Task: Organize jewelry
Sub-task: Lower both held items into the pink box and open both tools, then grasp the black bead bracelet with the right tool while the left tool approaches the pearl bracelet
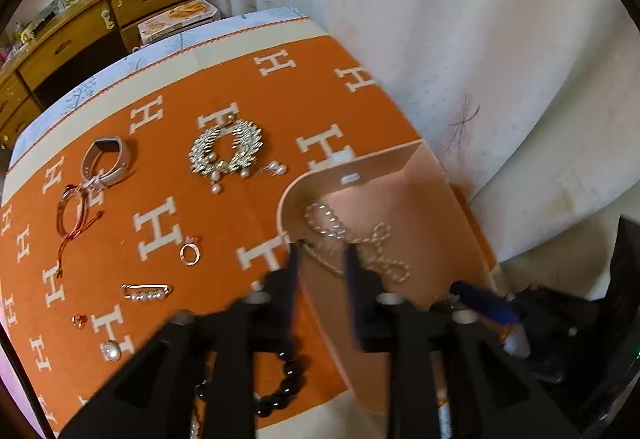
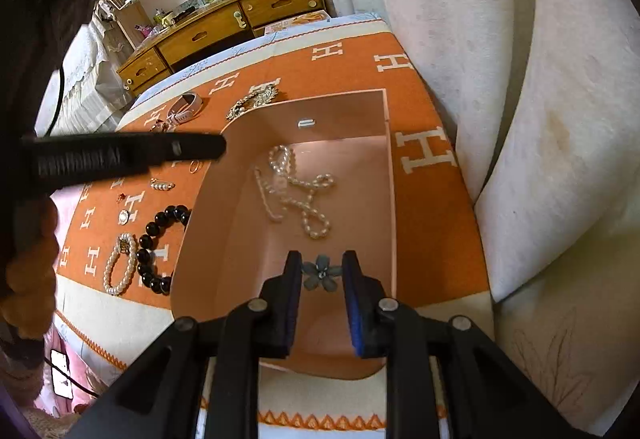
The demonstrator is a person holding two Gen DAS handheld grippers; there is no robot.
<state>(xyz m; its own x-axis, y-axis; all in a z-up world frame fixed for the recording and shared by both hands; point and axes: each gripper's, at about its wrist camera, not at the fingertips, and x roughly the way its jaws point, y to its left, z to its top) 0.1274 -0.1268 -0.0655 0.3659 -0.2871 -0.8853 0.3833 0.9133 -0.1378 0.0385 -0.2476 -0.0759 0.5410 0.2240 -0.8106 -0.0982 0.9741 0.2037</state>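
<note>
A pink tray [image 1: 404, 175] [image 2: 240, 239] lies on the orange H-patterned cloth and holds a pearl necklace [image 1: 356, 239] [image 2: 296, 191]. My left gripper [image 1: 322, 253] hovers open and empty over the tray's near left edge. My right gripper [image 2: 322, 271] is open over the tray's near end, with a grey-blue flower piece [image 2: 322, 273] lying between its fingers on the tray floor. On the cloth left of the tray lie a leaf brooch [image 1: 226, 151], a pink watch [image 1: 106, 161], a red cord bracelet [image 1: 74, 213], a ring [image 1: 190, 253], a pearl pin [image 1: 146, 293] and a black bead bracelet [image 1: 286, 379] [image 2: 160, 247].
A white pearl bracelet [image 2: 120, 265] lies by the black beads. A small red stud [image 1: 79, 320] and a round pearl earring [image 1: 111, 350] sit near the cloth's front. A white curtain [image 1: 480, 39] hangs right of the table. A wooden dresser [image 2: 224, 27] stands behind.
</note>
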